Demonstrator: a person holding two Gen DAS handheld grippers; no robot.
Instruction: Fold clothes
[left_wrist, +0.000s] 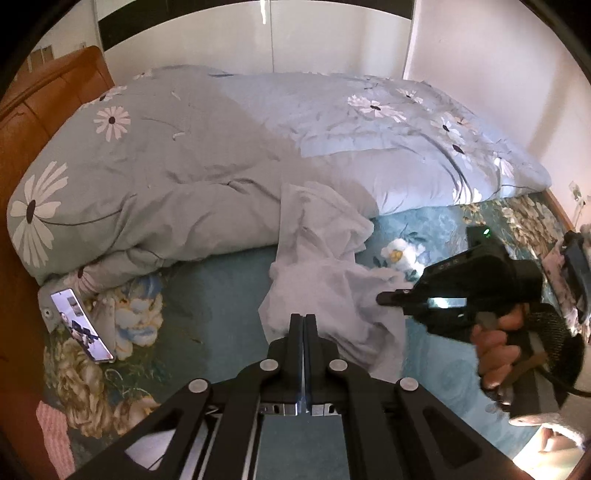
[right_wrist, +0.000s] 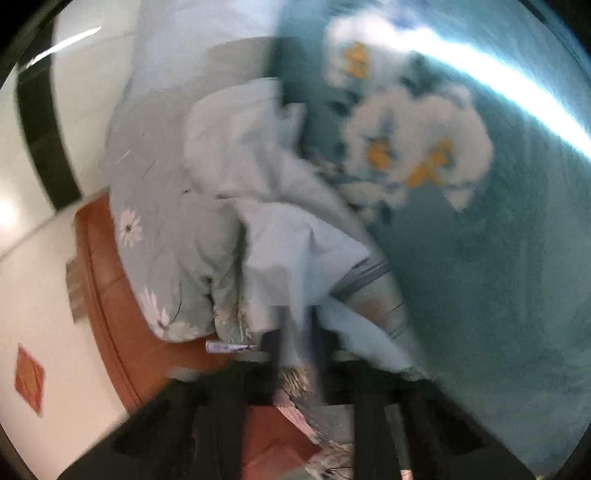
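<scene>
A pale grey garment (left_wrist: 325, 280) lies crumpled on the teal floral bed sheet (left_wrist: 221, 302), its far end up against the duvet. My left gripper (left_wrist: 303, 316) is shut, with its tips at the garment's near edge; I cannot see whether any cloth is pinched. My right gripper (left_wrist: 380, 297), held in a hand (left_wrist: 495, 347), points left and touches the garment's right side. The right wrist view is badly blurred. There the garment (right_wrist: 288, 240) fills the space ahead of the right gripper (right_wrist: 300, 325), and pale cloth shows between its fingers.
A bulky grey-blue daisy duvet (left_wrist: 184, 166) covers the far half of the bed. A lit phone (left_wrist: 79, 325) leans at the left by the brown headboard (left_wrist: 48, 103). A pink cloth (left_wrist: 55, 432) lies at the lower left. White walls stand behind and to the right.
</scene>
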